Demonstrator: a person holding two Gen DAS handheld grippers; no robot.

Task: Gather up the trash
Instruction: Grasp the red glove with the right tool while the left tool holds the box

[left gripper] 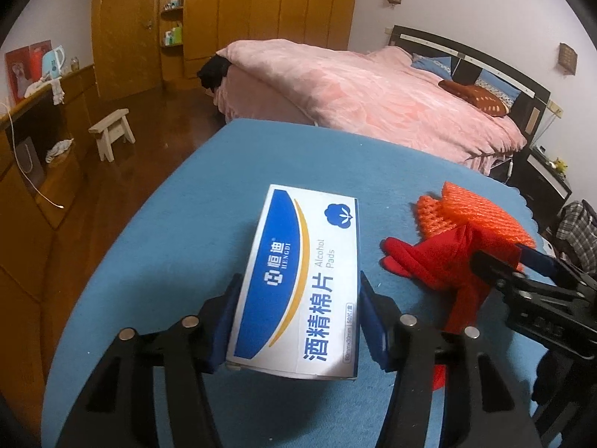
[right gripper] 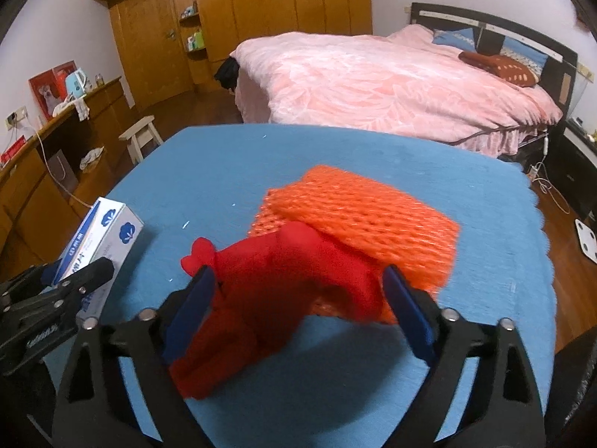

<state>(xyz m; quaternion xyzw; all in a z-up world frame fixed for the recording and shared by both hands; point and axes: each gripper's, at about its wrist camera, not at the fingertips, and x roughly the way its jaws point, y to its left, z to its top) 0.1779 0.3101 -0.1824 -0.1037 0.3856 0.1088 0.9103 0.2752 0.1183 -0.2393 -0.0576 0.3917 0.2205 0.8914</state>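
A white and blue alcohol pads box [left gripper: 298, 283] lies on the blue table [left gripper: 179, 224]. My left gripper [left gripper: 298, 321] is shut on the box, one blue pad on each long side. The box also shows in the right wrist view [right gripper: 100, 239] at the left. A red plastic bag [right gripper: 276, 291] and an orange foam net [right gripper: 358, 220] lie together on the table. My right gripper [right gripper: 298, 306] is open around the red bag, pads wide on either side. Both items also show in the left wrist view, the bag [left gripper: 433, 261] and the net [left gripper: 477, 216].
A bed with a pink cover [left gripper: 373, 89] stands behind the table. Wooden wardrobes [left gripper: 261, 7] line the back wall. A small white stool [left gripper: 112, 130] stands on the wooden floor at the left, beside a low wooden cabinet [left gripper: 33, 171].
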